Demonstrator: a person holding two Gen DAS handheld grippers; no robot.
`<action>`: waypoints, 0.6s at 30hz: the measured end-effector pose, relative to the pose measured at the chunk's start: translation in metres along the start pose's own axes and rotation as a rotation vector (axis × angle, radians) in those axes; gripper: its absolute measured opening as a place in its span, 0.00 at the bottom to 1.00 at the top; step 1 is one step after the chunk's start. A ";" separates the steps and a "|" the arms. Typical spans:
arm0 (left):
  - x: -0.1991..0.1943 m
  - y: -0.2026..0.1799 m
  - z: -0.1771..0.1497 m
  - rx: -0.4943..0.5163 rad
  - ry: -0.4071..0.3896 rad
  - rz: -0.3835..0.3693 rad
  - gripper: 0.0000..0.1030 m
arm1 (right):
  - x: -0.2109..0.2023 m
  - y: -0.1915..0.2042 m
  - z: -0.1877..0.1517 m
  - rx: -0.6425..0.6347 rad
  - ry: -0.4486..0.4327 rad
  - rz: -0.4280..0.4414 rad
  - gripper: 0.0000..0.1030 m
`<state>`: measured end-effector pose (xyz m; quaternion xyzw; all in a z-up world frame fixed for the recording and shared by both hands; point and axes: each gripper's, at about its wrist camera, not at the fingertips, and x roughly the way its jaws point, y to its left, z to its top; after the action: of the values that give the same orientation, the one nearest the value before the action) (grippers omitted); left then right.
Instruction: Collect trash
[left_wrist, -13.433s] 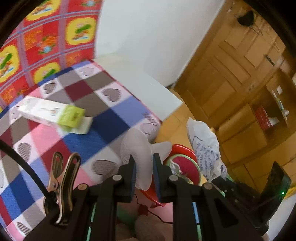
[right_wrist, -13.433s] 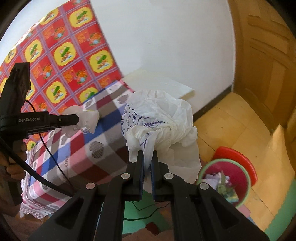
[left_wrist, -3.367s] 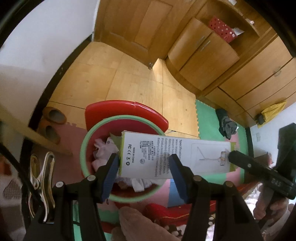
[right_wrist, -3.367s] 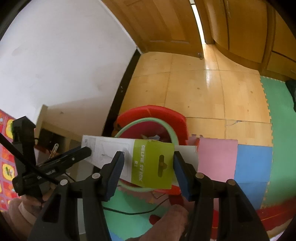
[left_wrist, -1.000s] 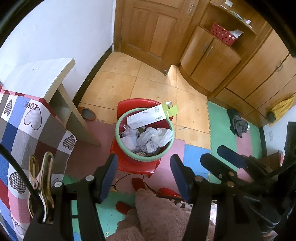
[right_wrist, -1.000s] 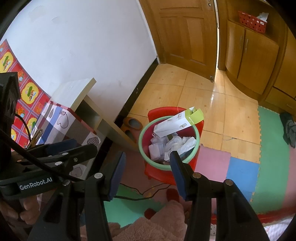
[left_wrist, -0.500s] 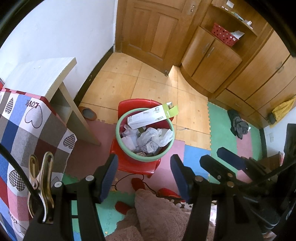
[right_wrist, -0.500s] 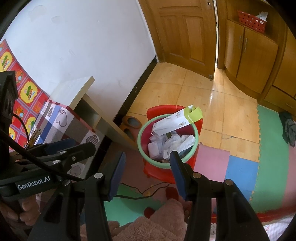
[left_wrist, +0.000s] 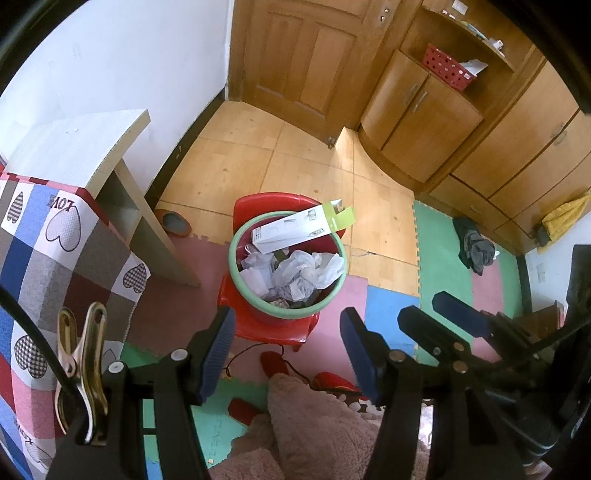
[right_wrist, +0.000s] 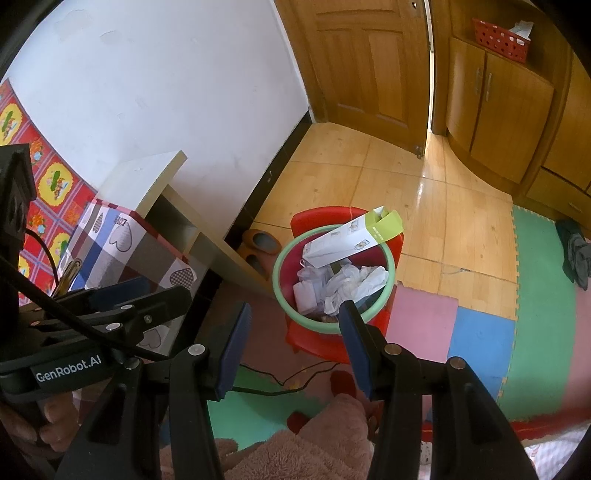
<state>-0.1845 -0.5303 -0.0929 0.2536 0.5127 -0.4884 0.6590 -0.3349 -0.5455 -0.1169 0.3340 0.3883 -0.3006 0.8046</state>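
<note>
A green-rimmed red bin (left_wrist: 236, 275) (right_wrist: 277, 275) stands on a red stool (left_wrist: 273, 328) (right_wrist: 314, 341) on the floor. It holds crumpled white bags (left_wrist: 306, 271) (right_wrist: 351, 280). A white and green box (left_wrist: 299, 227) (right_wrist: 351, 236) lies slanted across its far rim. My left gripper (left_wrist: 286, 350) hangs open and empty above and in front of the bin. My right gripper (right_wrist: 291, 334) is open and empty too, also above the bin. Each gripper shows in the other's view, the right gripper (left_wrist: 454, 317) on the right and the left gripper (right_wrist: 122, 295) on the left.
A table with a heart-patterned checked cloth (left_wrist: 55, 251) (right_wrist: 122, 243) stands left of the bin, a pale board (left_wrist: 77, 147) beside it. Slippers (left_wrist: 171, 221) lie by the wall. Foam mats (right_wrist: 484, 339) cover the near floor. Wooden cabinets (left_wrist: 424, 110) and a door (right_wrist: 365, 62) stand behind. A person's fuzzy pink clothing (left_wrist: 314, 424) is below.
In the last second both grippers stay open and drift only slightly. Earlier they held the box over the bin; it now rests in the bin.
</note>
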 end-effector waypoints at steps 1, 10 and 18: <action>0.000 0.000 0.001 -0.001 0.000 0.000 0.60 | 0.000 0.000 0.000 0.000 0.000 -0.001 0.50; 0.000 0.000 0.001 -0.001 0.002 -0.005 0.60 | 0.001 0.000 0.001 -0.001 0.000 0.000 0.50; 0.000 0.000 0.002 -0.002 0.001 -0.004 0.60 | 0.001 -0.002 0.000 0.001 0.002 -0.002 0.50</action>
<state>-0.1837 -0.5318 -0.0927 0.2522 0.5141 -0.4890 0.6580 -0.3356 -0.5472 -0.1180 0.3345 0.3893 -0.3011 0.8037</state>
